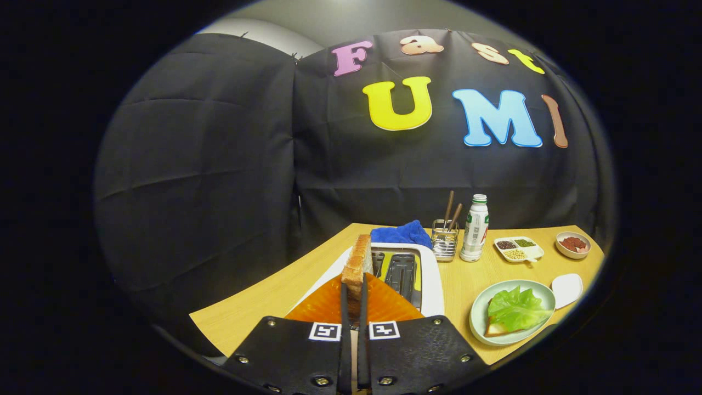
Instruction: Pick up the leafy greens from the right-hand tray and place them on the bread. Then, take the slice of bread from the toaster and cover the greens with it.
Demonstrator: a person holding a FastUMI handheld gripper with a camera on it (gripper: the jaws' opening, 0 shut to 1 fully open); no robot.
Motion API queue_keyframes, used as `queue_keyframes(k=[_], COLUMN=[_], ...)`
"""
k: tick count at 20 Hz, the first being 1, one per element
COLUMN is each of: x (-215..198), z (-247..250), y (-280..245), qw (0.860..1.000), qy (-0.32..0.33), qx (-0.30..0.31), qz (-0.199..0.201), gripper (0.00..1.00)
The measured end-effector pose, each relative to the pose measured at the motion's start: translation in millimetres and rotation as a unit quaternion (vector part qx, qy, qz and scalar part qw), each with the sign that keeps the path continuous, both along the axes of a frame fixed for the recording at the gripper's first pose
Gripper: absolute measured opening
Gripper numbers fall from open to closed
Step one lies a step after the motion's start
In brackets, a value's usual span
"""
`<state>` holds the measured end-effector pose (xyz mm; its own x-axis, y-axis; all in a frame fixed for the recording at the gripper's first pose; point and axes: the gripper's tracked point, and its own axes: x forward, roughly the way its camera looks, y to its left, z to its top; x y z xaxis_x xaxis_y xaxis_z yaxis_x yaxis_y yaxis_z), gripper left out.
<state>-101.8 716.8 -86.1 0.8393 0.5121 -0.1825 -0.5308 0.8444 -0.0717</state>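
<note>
Between the two fingers of the gripper (354, 299), a slice of bread (357, 263) stands on edge, pinched from both sides with the fingers nearly together, above the white toaster (433, 285) and its open slots. Off to the right, well apart from the fingers, a pale green plate (478, 318) holds leafy greens (515, 310) lying on another slice of bread. Beyond the toaster sit a blue cloth (403, 234), a wire holder with sticks (445, 239) and a bottle (475, 229) on the wooden table (263, 299).
</note>
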Motion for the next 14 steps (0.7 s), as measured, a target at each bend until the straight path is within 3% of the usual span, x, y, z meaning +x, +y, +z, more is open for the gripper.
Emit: queue_keyframes(k=[7,14], x=[-7,-13], z=[30,45], y=[-3,-7], qw=[0.999,0.999], qy=[-0.04,-0.032], qx=[0.024,0.025], qz=[0.018,0.032], gripper=[0.04,0.04])
